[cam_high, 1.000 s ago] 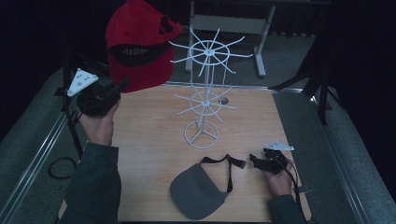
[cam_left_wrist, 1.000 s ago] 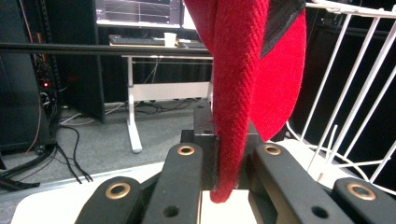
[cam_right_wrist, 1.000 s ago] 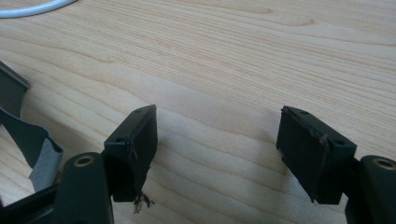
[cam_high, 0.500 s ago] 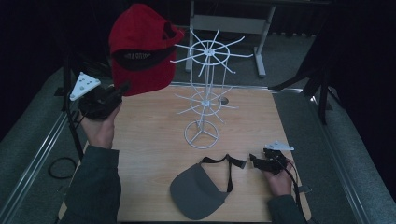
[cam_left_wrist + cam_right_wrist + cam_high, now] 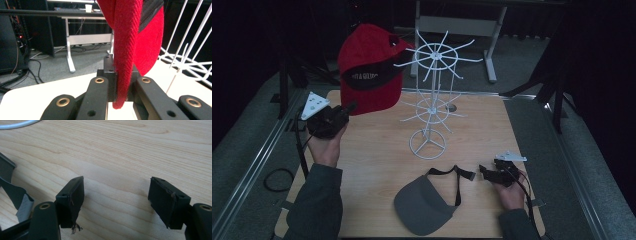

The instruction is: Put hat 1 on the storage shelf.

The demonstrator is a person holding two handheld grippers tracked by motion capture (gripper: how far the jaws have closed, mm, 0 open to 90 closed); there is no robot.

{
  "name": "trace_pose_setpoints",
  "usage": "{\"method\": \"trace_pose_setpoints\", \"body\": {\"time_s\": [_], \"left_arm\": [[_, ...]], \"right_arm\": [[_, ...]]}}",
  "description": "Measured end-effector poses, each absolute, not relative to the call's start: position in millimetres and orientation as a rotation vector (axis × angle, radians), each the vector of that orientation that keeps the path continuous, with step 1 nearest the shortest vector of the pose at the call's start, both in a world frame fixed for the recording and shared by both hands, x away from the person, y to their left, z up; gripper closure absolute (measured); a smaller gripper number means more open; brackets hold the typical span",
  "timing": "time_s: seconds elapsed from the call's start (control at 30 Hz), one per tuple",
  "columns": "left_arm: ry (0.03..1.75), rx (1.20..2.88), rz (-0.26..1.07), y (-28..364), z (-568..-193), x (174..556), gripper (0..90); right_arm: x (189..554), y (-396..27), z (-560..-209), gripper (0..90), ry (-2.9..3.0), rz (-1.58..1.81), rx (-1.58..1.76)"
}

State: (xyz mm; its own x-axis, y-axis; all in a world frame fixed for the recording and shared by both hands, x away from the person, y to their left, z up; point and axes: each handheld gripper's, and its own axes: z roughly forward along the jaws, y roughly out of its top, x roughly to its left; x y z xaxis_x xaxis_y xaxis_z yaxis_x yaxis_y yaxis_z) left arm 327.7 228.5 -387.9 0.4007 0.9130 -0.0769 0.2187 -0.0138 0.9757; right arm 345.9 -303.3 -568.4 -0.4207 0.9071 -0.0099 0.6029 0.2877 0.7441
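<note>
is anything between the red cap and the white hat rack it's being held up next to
Nothing visible. The left tool is shut on the red cap, which hangs right beside the white wire rack's top prongs; whether they touch is unclear. The grey visor lies on the table.

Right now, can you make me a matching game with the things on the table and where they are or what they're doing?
Things:
1. red cap
2. grey visor
3. white wire rack
4. right gripper

Places or states:
A. lying flat at the near edge of the table
B. jaws open, nothing between them
C. standing upright mid-table
D. held up in the air, pinched by the left gripper

Pairs: 1-D, 2-A, 3-C, 4-B
</note>
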Motion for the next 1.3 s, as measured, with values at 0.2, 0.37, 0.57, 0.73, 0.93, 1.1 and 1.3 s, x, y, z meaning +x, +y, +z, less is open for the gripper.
{"method": "trace_pose_setpoints", "body": {"time_s": [0.2,0.37,0.57,0.73,0.93,1.1,1.3], "left_arm": [[1.055,1.559,0.762,222,-406,328,85.7],[1.058,1.588,0.746,220,-417,327,85.6],[1.063,1.619,0.736,218,-424,325,85.4],[1.059,1.634,0.708,220,-429,325,84.9],[1.059,1.635,0.701,223,-430,324,82.7],[1.051,1.642,0.686,227,-429,322,77.0],[1.052,1.634,0.677,233,-428,320,65.7]], "right_arm": [[346,-303,-568,29.0,2.129,0.941,1.355],[346,-303,-568,29.0,2.129,0.941,1.354],[346,-303,-568,29.0,2.129,0.942,1.352],[346,-303,-569,29.0,2.128,0.941,1.349],[346,-303,-568,29.0,2.129,0.941,1.355],[346,-303,-568,29.0,2.129,0.94,1.354],[346,-303,-568,29.0,2.13,0.942,1.353]]}}
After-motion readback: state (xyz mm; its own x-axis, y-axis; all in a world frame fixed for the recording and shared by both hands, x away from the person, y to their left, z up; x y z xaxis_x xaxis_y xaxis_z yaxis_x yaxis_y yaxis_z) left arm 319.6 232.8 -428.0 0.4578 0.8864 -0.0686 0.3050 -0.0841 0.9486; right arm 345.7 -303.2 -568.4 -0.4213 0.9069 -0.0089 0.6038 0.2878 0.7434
